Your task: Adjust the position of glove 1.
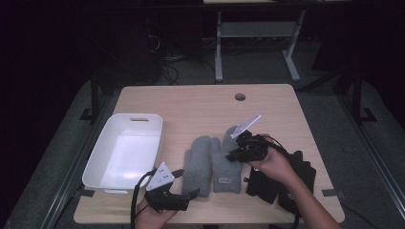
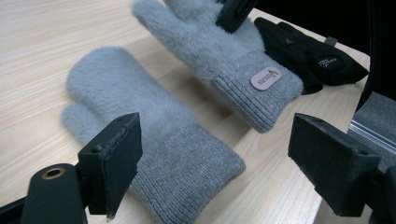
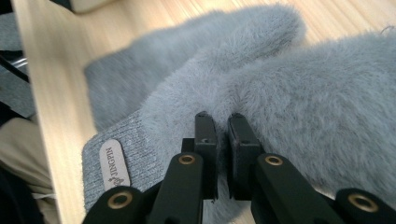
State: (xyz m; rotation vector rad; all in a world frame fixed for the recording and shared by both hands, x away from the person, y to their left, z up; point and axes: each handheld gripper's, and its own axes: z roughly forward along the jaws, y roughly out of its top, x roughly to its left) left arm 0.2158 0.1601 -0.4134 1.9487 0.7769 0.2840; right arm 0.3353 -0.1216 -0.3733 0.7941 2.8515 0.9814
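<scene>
**Right claw pinches a grey mitten off the bench**

Nearest the person, at the front edge of the bench (image 1: 200, 100), the left claw (image 1: 187, 183) is held low with its jaws spread wide and nothing between them. Its own view looks along those jaws at the left grey mitten (image 2: 140, 126), which lies flat on the wood, ribbed cuff toward the camera, just in front of the open jaws and not touching them.

A little farther in, the right claw (image 3: 223, 140) has its jaws pressed together on a fold of fluffy fabric of the right grey mitten (image 3: 261, 88). In the left gripper view that mitten (image 2: 219, 51) slopes up from the wood, its cuff with the small oval label (image 2: 266, 78) hanging lowest and a shadow under it. In the high view it sits just beside the flat mitten, with the right claw (image 1: 235, 153) at its upper right side.

Under the right hand, near the bench's right front, lie black gloves (image 1: 301, 179), close beside the lifted mitten's cuff.

To the left stands a white tub (image 1: 131, 119), well apart from the mittens.

Beyond the bench, the floor is dark, with the legs of another table (image 1: 218, 47).
</scene>
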